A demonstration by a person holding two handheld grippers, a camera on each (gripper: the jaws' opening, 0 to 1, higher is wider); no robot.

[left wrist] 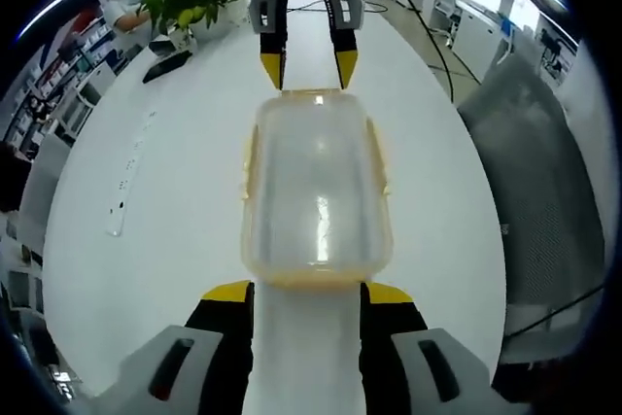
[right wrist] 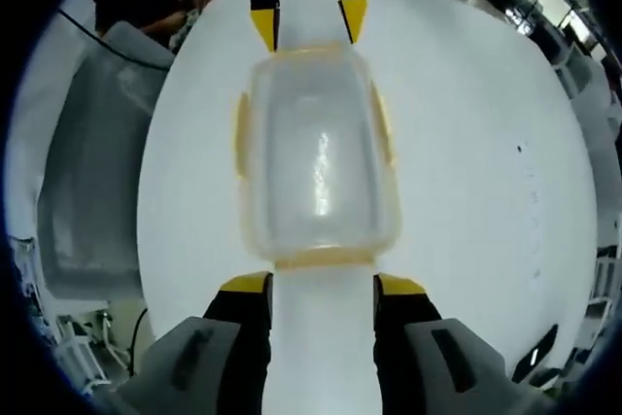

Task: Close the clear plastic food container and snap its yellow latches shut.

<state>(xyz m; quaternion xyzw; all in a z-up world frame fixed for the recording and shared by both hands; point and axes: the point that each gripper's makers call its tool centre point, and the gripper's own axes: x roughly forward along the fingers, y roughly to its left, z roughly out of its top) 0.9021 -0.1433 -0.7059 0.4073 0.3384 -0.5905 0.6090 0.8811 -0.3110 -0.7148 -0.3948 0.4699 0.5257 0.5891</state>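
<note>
- Clear rectangular plastic food container (left wrist: 316,191), yellow side latches (left wrist: 250,167): lies lid-on between the left gripper (left wrist: 307,291) and right gripper (right wrist: 323,284); both grippers' fingers spread, grasping nothing.
- White counter (left wrist: 165,211): bare surface either side.

We see the clear container (right wrist: 316,157) lying lid-on near the middle of the white table (right wrist: 466,172), yellow latches (right wrist: 382,123) along its sides. Our right gripper (right wrist: 322,285) stands spread just short of its near end; the left gripper (right wrist: 309,18) faces its far end, jaws parted.

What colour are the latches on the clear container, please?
Yellow latches on the container, clearest in the right gripper view.
</note>
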